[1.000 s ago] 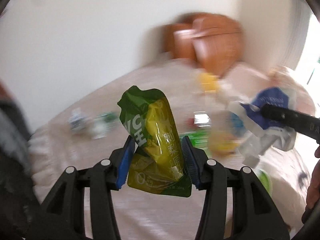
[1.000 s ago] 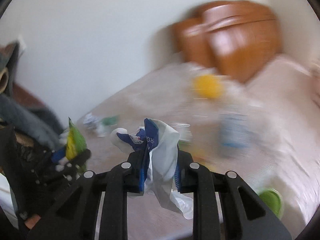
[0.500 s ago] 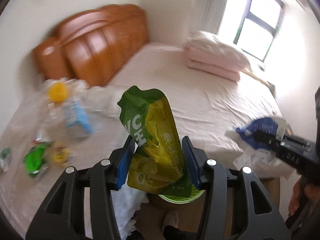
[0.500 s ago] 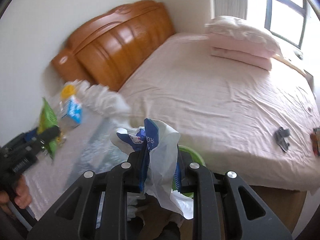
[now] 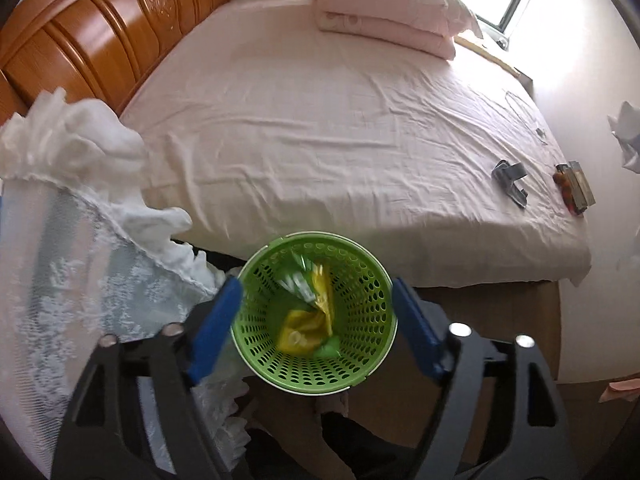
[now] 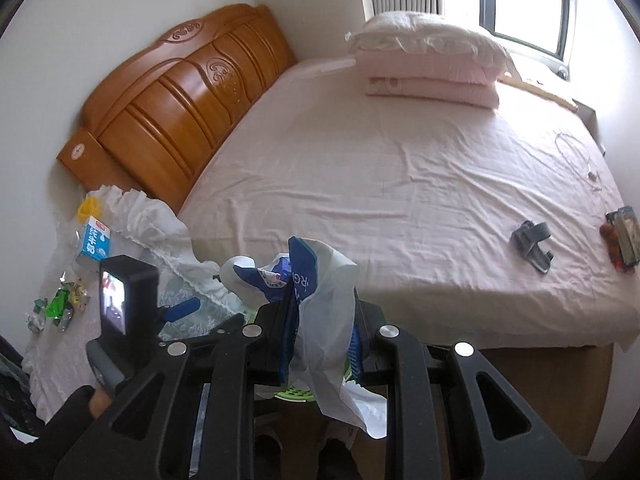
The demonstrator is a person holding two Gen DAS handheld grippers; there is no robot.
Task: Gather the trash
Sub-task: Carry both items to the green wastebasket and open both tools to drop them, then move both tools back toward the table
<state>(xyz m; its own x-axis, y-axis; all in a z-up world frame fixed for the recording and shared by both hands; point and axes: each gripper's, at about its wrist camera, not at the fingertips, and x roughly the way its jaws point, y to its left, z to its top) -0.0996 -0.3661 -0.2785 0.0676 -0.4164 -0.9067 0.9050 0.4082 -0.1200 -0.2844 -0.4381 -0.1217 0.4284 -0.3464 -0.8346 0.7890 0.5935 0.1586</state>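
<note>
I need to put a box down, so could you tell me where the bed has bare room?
The bed sheet is bare between the headboard and the folded bedding, and across its middle. It is crowded near the right edge: a grey clip and a small box.

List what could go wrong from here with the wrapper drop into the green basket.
1. The right gripper is shut on the white and blue wrapper, but only a sliver of the green basket shows beneath it; a release now might miss.
2. The light wrapper could catch on the lace cloth beside the basket.
</note>
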